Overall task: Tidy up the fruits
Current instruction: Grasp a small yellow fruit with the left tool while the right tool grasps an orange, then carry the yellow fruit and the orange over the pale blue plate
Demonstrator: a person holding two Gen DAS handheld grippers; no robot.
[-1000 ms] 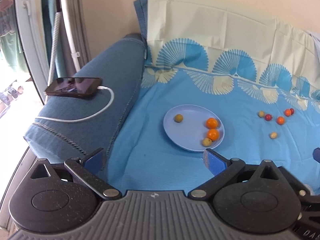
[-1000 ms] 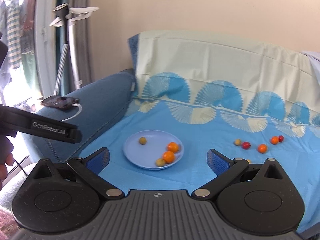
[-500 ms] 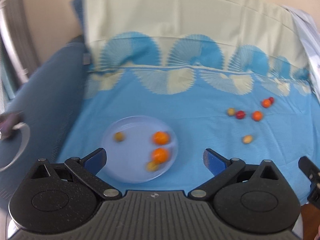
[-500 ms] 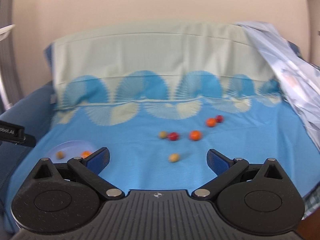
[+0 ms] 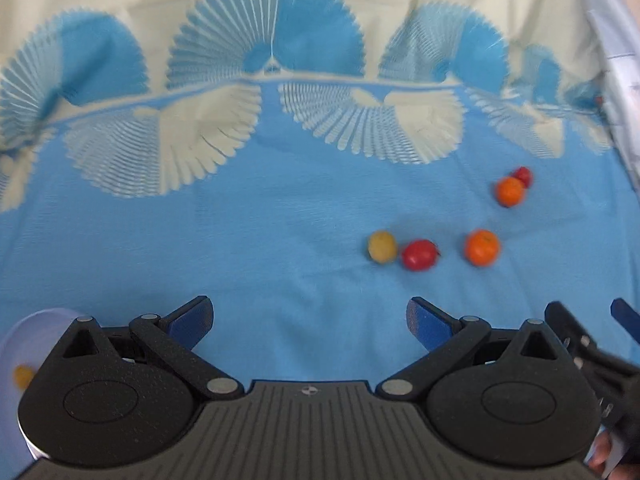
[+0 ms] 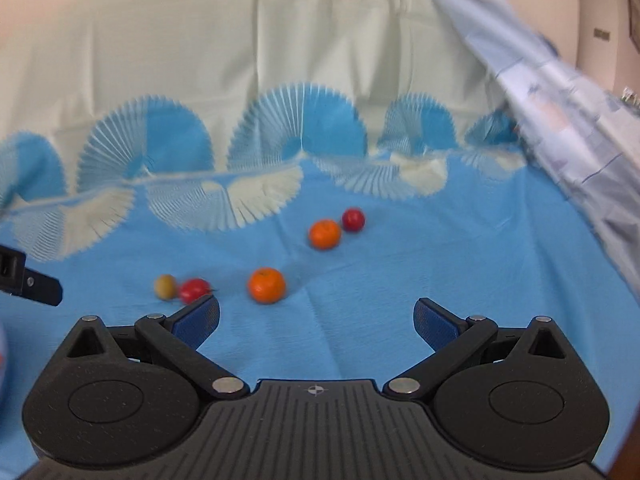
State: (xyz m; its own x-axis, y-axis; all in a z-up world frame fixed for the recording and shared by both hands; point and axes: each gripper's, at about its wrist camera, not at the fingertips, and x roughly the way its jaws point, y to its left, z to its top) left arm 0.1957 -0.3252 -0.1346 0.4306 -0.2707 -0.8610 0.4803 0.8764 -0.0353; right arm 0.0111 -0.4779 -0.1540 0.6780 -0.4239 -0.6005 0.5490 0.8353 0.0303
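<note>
Loose fruits lie on the blue sheet. In the left wrist view: a yellow-green fruit (image 5: 382, 246), a red fruit (image 5: 418, 255), an orange (image 5: 482, 247), and farther right another orange (image 5: 509, 191) touching a small red fruit (image 5: 524, 176). The pale blue plate (image 5: 24, 328) shows at the lower left edge with a yellow fruit (image 5: 22, 375) on it. My left gripper (image 5: 310, 320) is open and empty, short of the fruits. My right gripper (image 6: 316, 322) is open and empty, just short of the near orange (image 6: 267, 285), red fruit (image 6: 193, 290) and yellow-green fruit (image 6: 165, 286).
The sheet's cream, fan-patterned part (image 6: 240, 80) rises at the back. A pale blue patterned cloth (image 6: 560, 100) drapes down on the right. The right gripper's body (image 5: 592, 344) shows at the left view's lower right; the left gripper's tip (image 6: 28, 284) shows at the right view's left edge.
Both grippers have swung right, away from the plate and sofa arm, and closer to the loose fruits. The plate has slid to the left edge of view. Both stay open.
</note>
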